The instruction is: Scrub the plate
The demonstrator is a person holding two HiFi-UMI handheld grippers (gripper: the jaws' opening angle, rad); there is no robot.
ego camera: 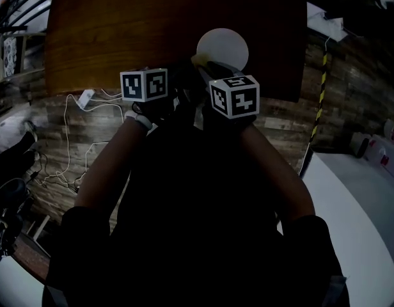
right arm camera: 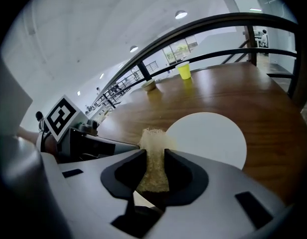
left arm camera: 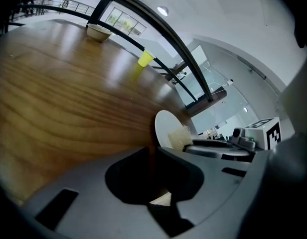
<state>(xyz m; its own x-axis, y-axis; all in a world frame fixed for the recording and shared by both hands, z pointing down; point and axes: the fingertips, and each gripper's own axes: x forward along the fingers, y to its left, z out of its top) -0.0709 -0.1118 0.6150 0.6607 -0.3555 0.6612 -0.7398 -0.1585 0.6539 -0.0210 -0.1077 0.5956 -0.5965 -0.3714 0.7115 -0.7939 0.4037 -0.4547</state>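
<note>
A round white plate (ego camera: 222,47) lies flat on the wooden table (ego camera: 120,31), near its front edge. My right gripper (right arm camera: 154,153) is shut on a beige scrub sponge (right arm camera: 153,166). The sponge's tip sticks out past the jaws and reaches the plate's (right arm camera: 206,133) near left rim. My left gripper (left arm camera: 151,151) is shut with nothing between its jaws and sits over bare wood just left of the plate (left arm camera: 166,126). From the left gripper view the sponge (left arm camera: 179,136) shows against the plate. Both marker cubes (ego camera: 144,84) (ego camera: 234,96) sit side by side in front of the plate.
A yellow cup (right arm camera: 184,70) and a pale bowl (right arm camera: 150,84) stand far across the table, near a dark railing (right arm camera: 218,21). Below the table's front edge, white cables (ego camera: 75,133) trail over the wooden floor. A person's arms and dark clothing fill the lower head view.
</note>
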